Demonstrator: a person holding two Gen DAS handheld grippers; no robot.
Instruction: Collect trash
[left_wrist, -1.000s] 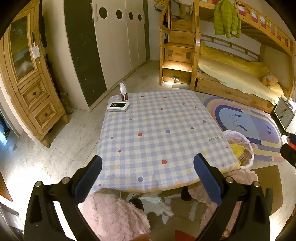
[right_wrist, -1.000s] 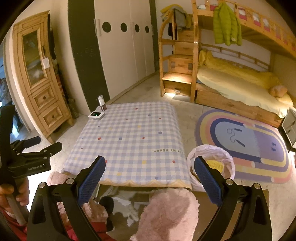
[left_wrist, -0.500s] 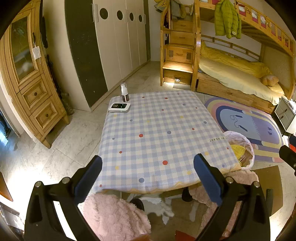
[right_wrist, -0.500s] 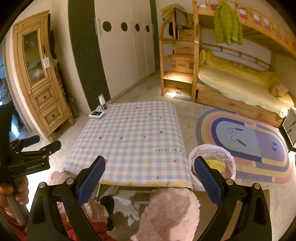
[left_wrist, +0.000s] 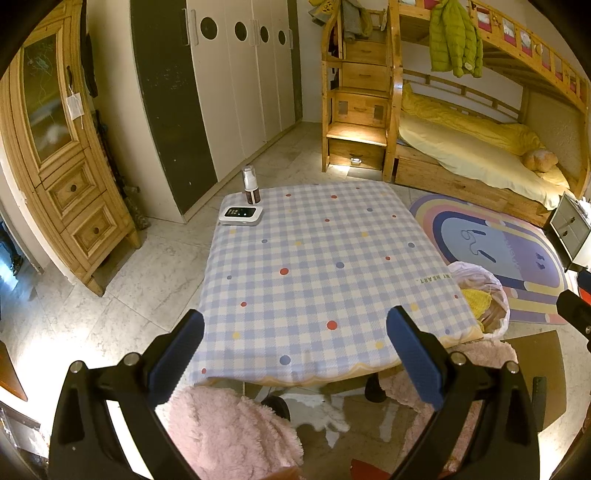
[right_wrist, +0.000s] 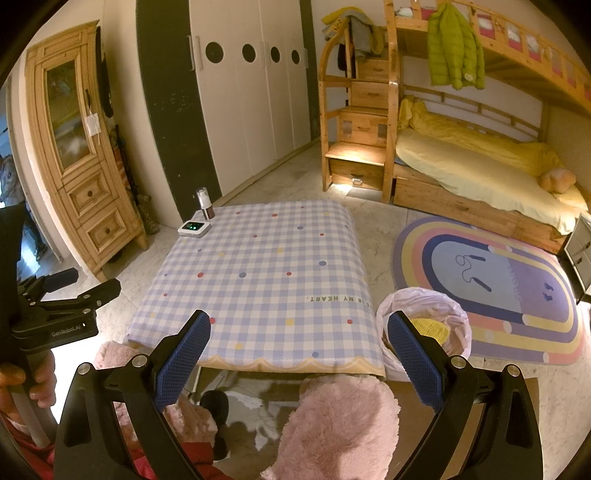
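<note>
Both my grippers, left (left_wrist: 294, 343) and right (right_wrist: 298, 345), have jaws wide, holding nothing; worktop (left_wrist: 314, 258) looks trash-free, bag (right_wrist: 424, 306) at three o'clock holds some.

Blue-and-white checked tablecloth (left_wrist: 317, 266) with coloured dots; rainbow-striped rug (right_wrist: 491, 284).

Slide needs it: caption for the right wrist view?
Open right gripper above checked table, bin bag beside it.

A table (left_wrist: 317, 266) is sitting mid-frame, with a bottle (left_wrist: 251, 184) standing at its upper left corner, just behind a small device (left_wrist: 241, 215). A lined bin (right_wrist: 424, 325) is standing on the floor at the table's lower right; a rug (right_wrist: 491, 284) is lying further right.
</note>
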